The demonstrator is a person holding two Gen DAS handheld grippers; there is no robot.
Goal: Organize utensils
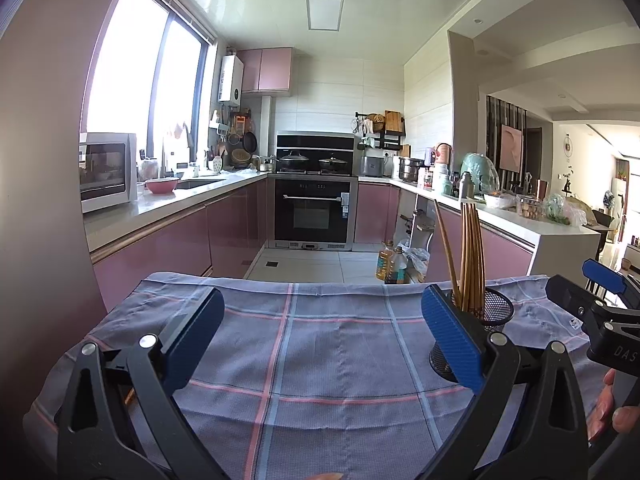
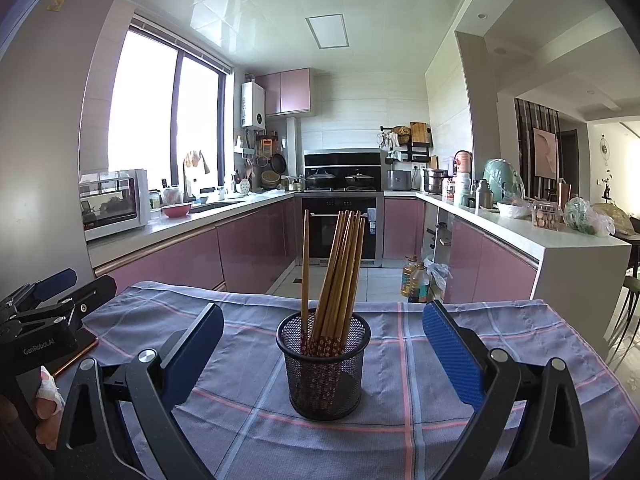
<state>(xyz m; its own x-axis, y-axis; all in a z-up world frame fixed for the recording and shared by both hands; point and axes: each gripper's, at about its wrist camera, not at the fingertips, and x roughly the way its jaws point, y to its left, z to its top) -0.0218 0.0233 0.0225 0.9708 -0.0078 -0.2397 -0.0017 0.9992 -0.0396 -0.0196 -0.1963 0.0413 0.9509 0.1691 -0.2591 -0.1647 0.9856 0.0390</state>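
Observation:
A black mesh cup (image 2: 323, 372) stands upright on the checked blue-grey cloth (image 2: 400, 452), with several wooden chopsticks (image 2: 338, 276) standing in it. My right gripper (image 2: 323, 354) is open and empty, its blue pads either side of the cup without touching it. In the left wrist view the cup (image 1: 486, 320) and chopsticks (image 1: 470, 256) sit behind the right pad. My left gripper (image 1: 320, 336) is open and empty over bare cloth (image 1: 320, 360), left of the cup. The right gripper (image 1: 600, 300) shows at that view's right edge.
The cloth covers a small table whose far edge drops to the kitchen floor. An orange-edged phone (image 2: 78, 354) lies on the cloth at the left, under the left gripper (image 2: 40, 320). Oil bottles (image 2: 416, 280) stand on the floor beyond. Pink cabinets and counters surround the room.

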